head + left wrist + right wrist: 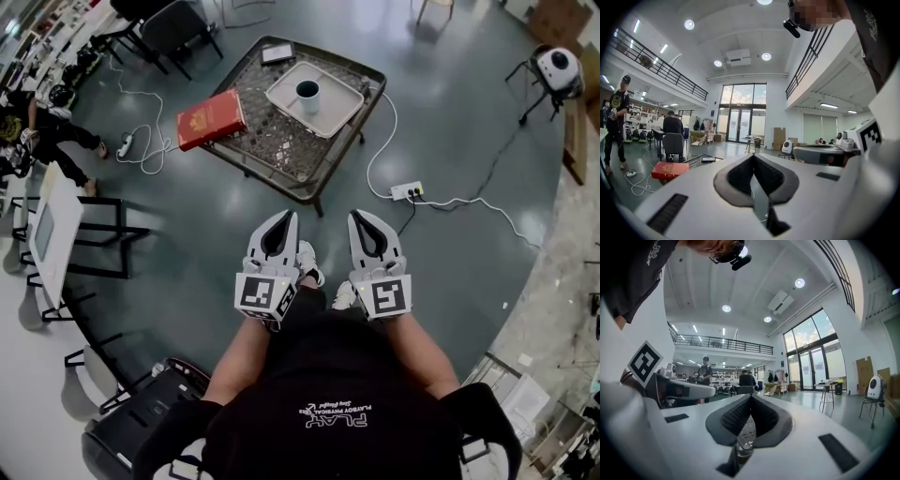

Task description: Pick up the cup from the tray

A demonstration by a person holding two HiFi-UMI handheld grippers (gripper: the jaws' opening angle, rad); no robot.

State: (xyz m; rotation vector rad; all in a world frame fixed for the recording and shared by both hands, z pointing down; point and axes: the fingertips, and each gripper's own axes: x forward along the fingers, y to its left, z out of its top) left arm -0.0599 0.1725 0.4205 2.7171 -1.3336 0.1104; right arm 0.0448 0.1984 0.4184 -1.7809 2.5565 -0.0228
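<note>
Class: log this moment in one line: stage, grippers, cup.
stage: pre-reach | left gripper: shut, empty | right gripper: shut, empty | cup: upright on tray

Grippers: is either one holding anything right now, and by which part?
Nothing is held. The left gripper and right gripper are both shut on empty air; the cup stands untouched in the tray, far ahead.

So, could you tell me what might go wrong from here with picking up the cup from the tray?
The left gripper and right gripper are both shut and far from the cup; if the jaws are not opened in time, they may knock it over on the tray. A white cable and power strip lie on the floor by the table, so stepping closer could snag them.
</note>
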